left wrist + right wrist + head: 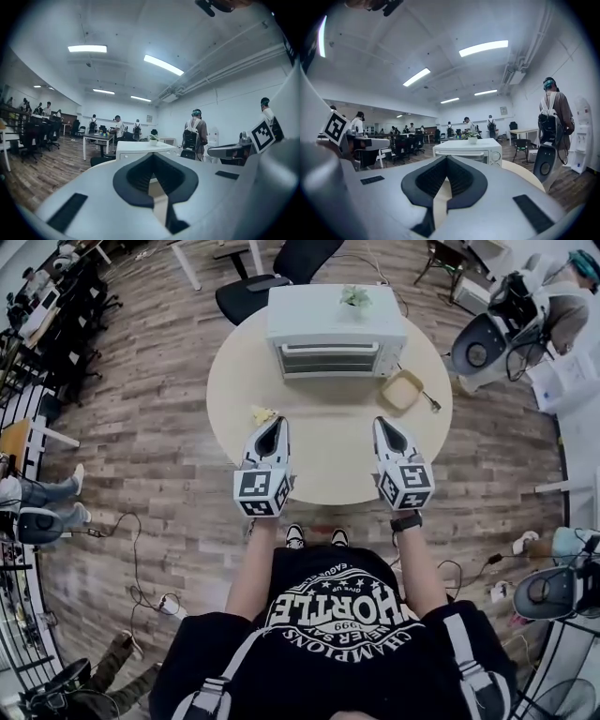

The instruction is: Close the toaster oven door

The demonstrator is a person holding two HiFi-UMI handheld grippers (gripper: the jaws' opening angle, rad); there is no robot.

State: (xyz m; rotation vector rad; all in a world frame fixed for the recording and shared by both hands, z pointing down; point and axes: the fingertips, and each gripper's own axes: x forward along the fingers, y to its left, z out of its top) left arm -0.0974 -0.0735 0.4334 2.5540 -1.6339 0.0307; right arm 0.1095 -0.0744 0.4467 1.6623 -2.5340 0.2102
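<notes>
A white toaster oven (336, 334) stands at the far side of the round table (328, 470), a small potted plant (355, 298) on its top. Its door (328, 359) looks upright against the front. My left gripper (273, 427) hovers over the table's near half, left of centre, jaws shut and empty. My right gripper (386, 426) hovers level with it on the right, also shut and empty. Both point toward the oven and stay well short of it. The left gripper view shows the left gripper (152, 157) with the oven (140, 149) beyond; the right gripper view shows the right gripper (446, 160) and the oven (471, 150).
A tan bowl (401, 390) with a spoon lies right of the oven. A small yellow thing (263, 414) lies just ahead of the left gripper. A black office chair (272, 277) stands behind the table. Several people stand at desks in the background.
</notes>
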